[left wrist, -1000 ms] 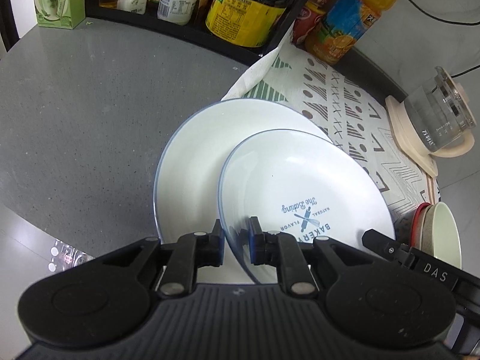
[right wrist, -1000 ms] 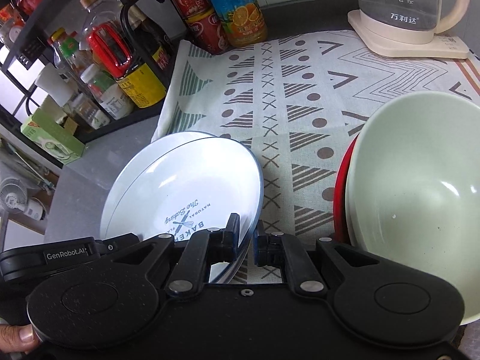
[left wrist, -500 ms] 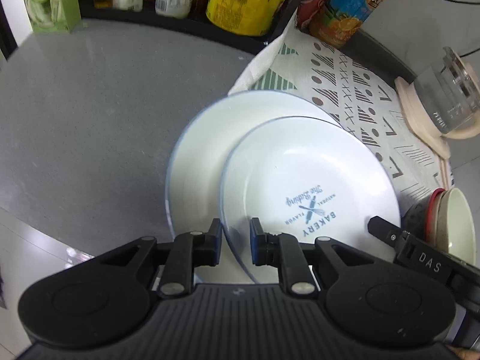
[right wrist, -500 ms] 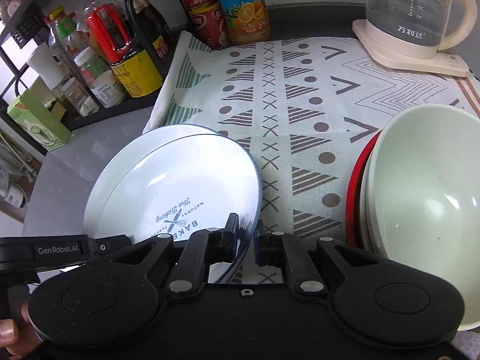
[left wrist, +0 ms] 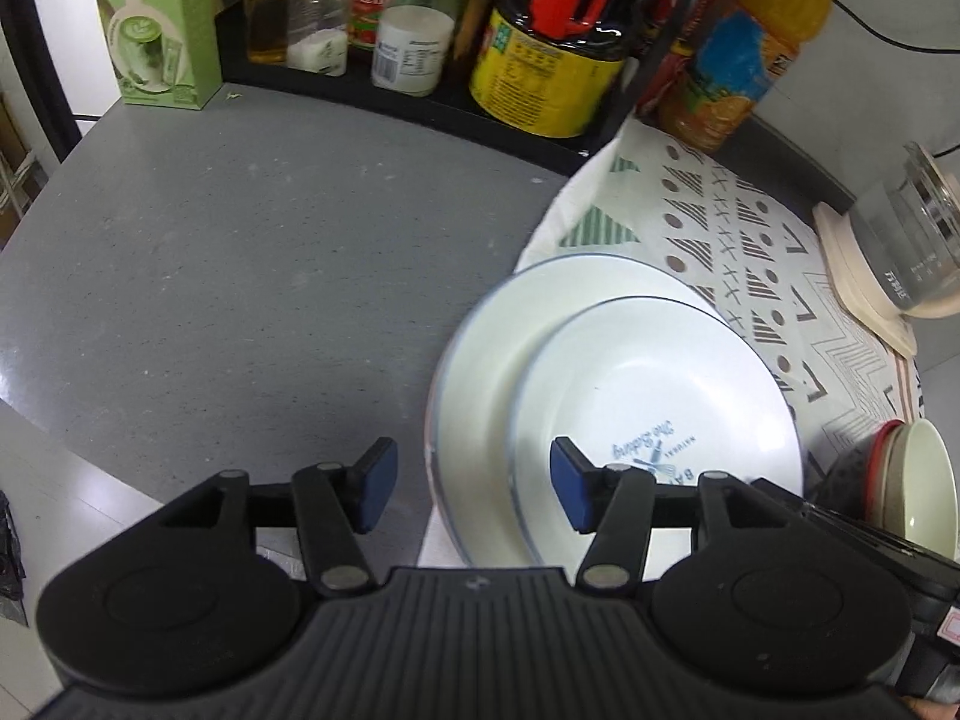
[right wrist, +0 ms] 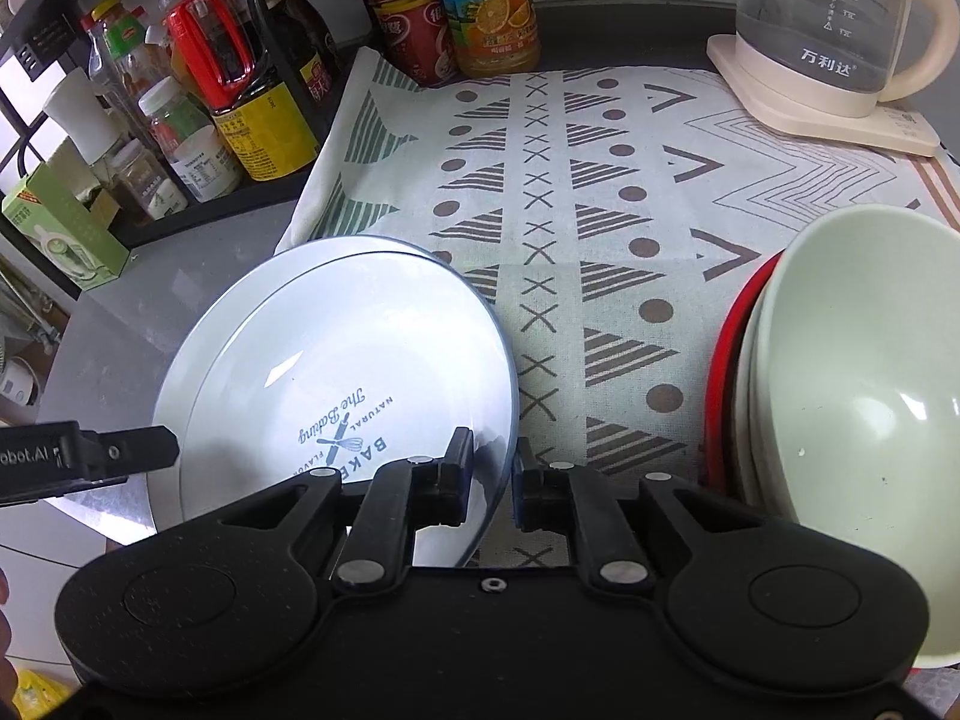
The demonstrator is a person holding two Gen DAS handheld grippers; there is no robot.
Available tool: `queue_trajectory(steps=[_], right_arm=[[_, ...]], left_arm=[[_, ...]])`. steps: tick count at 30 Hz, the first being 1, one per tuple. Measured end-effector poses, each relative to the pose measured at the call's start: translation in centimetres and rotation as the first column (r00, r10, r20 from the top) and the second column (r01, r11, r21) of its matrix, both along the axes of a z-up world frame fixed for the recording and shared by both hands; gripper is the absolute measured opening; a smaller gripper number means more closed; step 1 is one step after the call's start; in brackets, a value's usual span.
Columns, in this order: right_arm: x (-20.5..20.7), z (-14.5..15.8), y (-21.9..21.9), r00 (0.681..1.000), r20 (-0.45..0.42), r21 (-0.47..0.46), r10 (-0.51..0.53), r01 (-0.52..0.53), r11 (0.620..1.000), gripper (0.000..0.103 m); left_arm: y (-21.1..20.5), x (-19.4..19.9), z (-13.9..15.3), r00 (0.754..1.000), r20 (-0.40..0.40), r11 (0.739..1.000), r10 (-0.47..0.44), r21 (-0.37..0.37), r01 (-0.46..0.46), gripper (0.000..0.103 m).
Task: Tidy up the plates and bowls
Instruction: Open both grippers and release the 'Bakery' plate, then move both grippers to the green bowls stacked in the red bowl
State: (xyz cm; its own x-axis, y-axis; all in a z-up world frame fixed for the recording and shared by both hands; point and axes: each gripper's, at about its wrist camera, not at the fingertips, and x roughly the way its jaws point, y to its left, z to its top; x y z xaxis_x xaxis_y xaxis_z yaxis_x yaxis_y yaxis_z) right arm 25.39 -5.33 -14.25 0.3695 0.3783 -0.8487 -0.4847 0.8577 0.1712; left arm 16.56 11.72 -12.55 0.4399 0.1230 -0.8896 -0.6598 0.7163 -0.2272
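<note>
Two white plates with blue rims lie stacked at the cloth's left edge. The upper plate (left wrist: 660,384) (right wrist: 360,372) carries a blue "BAKERY" print; the lower plate (left wrist: 480,372) shows under it on the left. My left gripper (left wrist: 474,483) is open, its fingers either side of the plates' near rims, gripping nothing. My right gripper (right wrist: 492,477) is narrowly shut on the upper plate's right rim. Pale green bowls (right wrist: 858,420) nest in a red bowl (right wrist: 717,384) on the right, also visible in the left wrist view (left wrist: 918,480).
A patterned cloth (right wrist: 600,210) covers the right of the grey counter (left wrist: 240,276). A glass kettle (right wrist: 834,30) stands at the back right. A black rack with bottles and jars (left wrist: 540,48) and a green carton (left wrist: 156,24) line the back.
My left gripper has opened and let go of the plate rim. The right gripper keeps hold of the upper plate, which has come down onto the lower one.
</note>
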Motion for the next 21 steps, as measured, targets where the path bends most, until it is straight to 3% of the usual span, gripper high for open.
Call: queue_trajectory(steps=[9, 13, 18, 21], right_arm=[[0.0, -0.3, 0.8, 1.0, 0.01, -0.037, 0.007, -0.007, 0.999, 0.016], [0.0, -0.4, 1.0, 1.0, 0.004, -0.04, 0.004, -0.004, 0.999, 0.019], [0.0, -0.4, 1.1, 1.0, 0.006, -0.042, 0.002, -0.001, 0.999, 0.019], [0.0, -0.5, 1.1, 1.0, 0.001, -0.037, -0.005, 0.005, 0.999, 0.02]], left_arm=[[0.7, 0.3, -1.7, 1.0, -0.002, 0.999, -0.016, -0.049, 0.016, 0.054], [0.7, 0.4, -2.0, 1.0, 0.014, 1.0, -0.014, -0.022, 0.014, 0.054], [1.3, 0.2, -2.5, 0.999, 0.038, 0.998, -0.007, -0.063, 0.009, 0.033], [1.3, 0.2, -2.3, 0.999, 0.044, 0.998, -0.005, -0.058, 0.007, 0.03]])
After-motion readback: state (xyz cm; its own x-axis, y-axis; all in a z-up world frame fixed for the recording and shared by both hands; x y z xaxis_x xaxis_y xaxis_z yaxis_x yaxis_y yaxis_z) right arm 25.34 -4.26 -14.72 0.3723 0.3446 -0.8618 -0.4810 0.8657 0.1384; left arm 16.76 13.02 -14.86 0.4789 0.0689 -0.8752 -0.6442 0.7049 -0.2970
